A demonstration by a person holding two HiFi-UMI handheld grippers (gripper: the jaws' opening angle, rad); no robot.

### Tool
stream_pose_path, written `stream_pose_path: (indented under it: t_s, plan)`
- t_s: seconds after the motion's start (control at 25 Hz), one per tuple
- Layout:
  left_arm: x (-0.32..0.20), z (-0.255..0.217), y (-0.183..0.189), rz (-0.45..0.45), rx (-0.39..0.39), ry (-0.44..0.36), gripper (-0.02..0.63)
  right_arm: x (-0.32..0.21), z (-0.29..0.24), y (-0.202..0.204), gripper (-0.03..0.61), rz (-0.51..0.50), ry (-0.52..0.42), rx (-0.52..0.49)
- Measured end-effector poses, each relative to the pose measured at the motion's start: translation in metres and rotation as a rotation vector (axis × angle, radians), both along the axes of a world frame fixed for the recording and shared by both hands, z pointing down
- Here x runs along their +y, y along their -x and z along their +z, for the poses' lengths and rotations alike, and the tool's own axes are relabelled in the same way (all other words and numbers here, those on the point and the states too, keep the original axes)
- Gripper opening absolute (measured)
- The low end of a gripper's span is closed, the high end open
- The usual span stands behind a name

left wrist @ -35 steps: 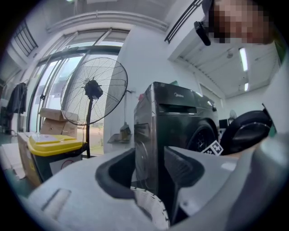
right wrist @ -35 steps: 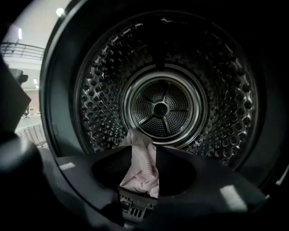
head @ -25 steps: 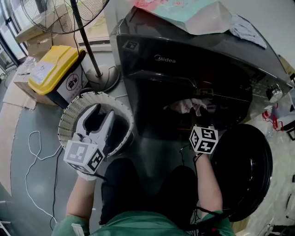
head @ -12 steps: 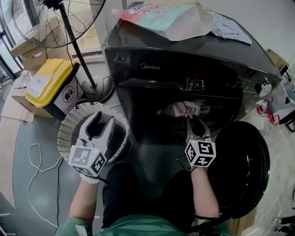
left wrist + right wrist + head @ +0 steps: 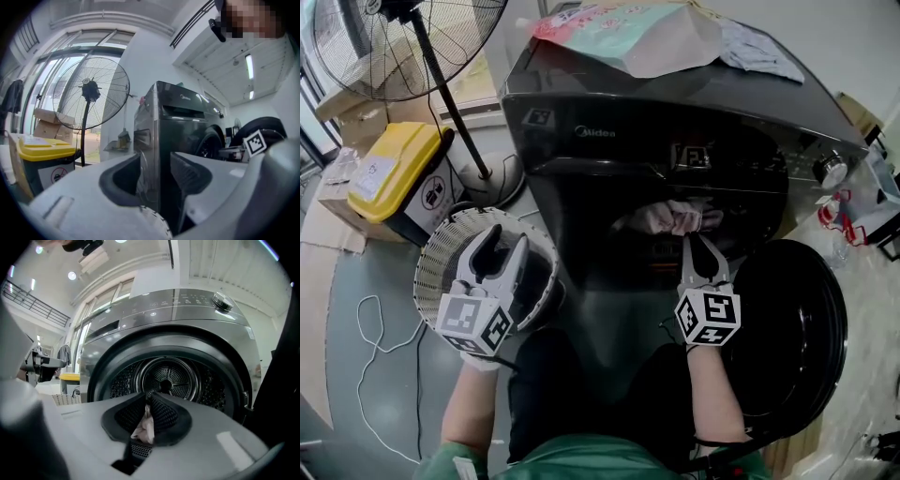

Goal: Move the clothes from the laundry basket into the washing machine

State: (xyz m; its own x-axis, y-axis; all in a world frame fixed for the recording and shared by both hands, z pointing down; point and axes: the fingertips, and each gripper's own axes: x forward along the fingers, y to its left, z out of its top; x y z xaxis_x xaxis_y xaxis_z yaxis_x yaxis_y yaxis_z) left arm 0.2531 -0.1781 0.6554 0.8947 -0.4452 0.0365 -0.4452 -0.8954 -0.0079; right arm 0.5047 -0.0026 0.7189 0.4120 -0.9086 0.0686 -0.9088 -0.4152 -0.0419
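Note:
The dark grey washing machine [image 5: 675, 122] stands with its round door [image 5: 792, 337] swung open at the right. My right gripper [image 5: 697, 242] points level into the drum mouth. Its jaws have just been closing, and it [image 5: 149, 401] is now shut on a pale pink garment [image 5: 144, 426], which bunches at the opening [image 5: 675, 217]. The perforated drum [image 5: 171, 376] lies straight ahead. My left gripper [image 5: 506, 239] hangs open and holds nothing above the white latticed laundry basket [image 5: 441, 244]. From that gripper [image 5: 157, 161], the basket rim [image 5: 154, 222] shows below the jaws.
A standing fan [image 5: 412, 37] and a yellow-lidded bin [image 5: 394, 164] stand left of the machine. A white cable [image 5: 370, 309] trails on the floor. A pastel bag [image 5: 628, 33] and a grey cloth [image 5: 750, 47] lie on the machine top. The person's knees are below the grippers.
The right gripper has come up and back slightly from the drum mouth, and its jaws have narrowed onto the pink garment. The left gripper stays over the basket.

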Motion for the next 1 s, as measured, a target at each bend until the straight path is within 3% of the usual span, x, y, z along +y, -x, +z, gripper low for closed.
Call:
stream_pose_path:
  t_s: [1.0]
  plan:
    - [-0.008, 0.004, 0.004, -0.01, -0.014, 0.001, 0.201, 0.008, -0.016, 0.007, 0.015, -0.009, -0.025, 0.044]
